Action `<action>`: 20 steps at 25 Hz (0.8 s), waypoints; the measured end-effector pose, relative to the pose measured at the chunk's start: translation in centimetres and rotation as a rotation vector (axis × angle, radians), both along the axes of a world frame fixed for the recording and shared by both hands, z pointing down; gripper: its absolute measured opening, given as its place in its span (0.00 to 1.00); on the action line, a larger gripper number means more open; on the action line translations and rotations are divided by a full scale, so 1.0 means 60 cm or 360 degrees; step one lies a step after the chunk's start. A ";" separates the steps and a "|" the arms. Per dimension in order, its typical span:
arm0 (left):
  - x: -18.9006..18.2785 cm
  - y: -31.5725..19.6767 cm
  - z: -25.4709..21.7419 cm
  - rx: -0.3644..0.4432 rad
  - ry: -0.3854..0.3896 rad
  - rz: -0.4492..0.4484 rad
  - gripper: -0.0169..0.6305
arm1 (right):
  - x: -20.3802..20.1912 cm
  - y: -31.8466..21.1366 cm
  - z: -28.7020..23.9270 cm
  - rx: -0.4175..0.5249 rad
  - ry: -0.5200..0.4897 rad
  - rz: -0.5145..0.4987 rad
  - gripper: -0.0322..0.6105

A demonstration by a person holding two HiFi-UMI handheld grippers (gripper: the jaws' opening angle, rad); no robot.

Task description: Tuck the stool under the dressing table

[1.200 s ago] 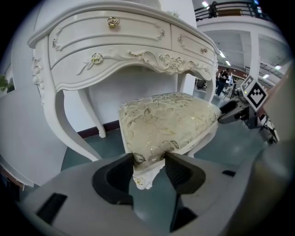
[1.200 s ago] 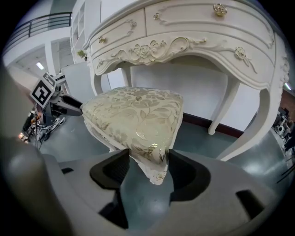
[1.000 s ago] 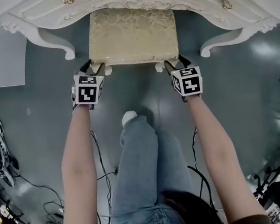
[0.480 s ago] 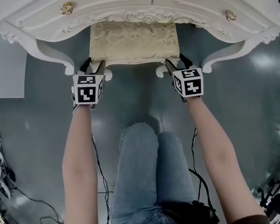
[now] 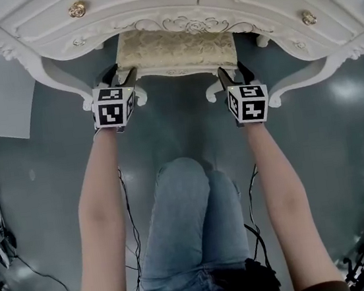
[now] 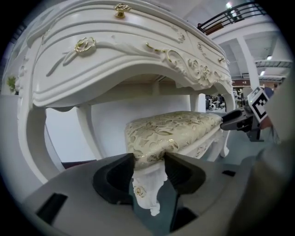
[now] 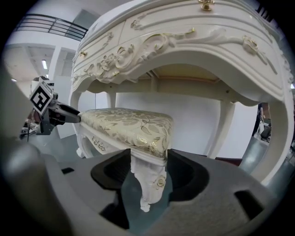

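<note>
Stool [image 5: 176, 50] slid farther under dressing table [image 5: 250, 6]; left gripper [image 5: 123, 77], right gripper [image 5: 233, 72] clamp near corners; mid-push; next: finish push, release.

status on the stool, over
Left gripper clamped on stool, near left corner; right gripper jaws closing on near right corner. Stool partly under dressing table. Nothing seen in the way.

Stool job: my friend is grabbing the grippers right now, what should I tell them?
Left gripper: clamped on the stool's near left corner.
Right gripper: jaws closing on the near right corner, pads against it.
Stool: on the floor, far part under the dressing table, near edge sticking out.
Done: stool partly under.
Left: probably push it further in, then let go.
</note>
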State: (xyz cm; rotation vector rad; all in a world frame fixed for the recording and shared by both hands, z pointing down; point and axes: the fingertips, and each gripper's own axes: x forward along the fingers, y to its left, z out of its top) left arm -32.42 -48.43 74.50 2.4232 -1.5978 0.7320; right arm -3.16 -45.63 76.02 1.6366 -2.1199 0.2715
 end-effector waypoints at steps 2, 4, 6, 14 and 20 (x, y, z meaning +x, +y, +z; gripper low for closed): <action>0.002 -0.011 -0.001 0.0030 0.0002 -0.0006 0.35 | 0.002 -0.010 -0.001 0.0035 0.0007 0.0003 0.42; 0.007 -0.019 -0.001 0.0049 0.0000 -0.0005 0.35 | 0.007 -0.017 0.000 0.0062 0.0017 0.0012 0.42; 0.012 -0.026 -0.001 0.0070 0.0008 -0.0004 0.35 | 0.012 -0.025 0.000 0.0090 0.0020 0.0024 0.42; 0.031 -0.063 -0.002 0.0140 0.0032 -0.0001 0.35 | 0.033 -0.062 -0.001 0.0174 0.0004 0.0082 0.42; 0.048 -0.075 -0.001 0.0151 0.0049 0.0010 0.35 | 0.053 -0.085 0.002 0.0181 -0.0012 0.0147 0.42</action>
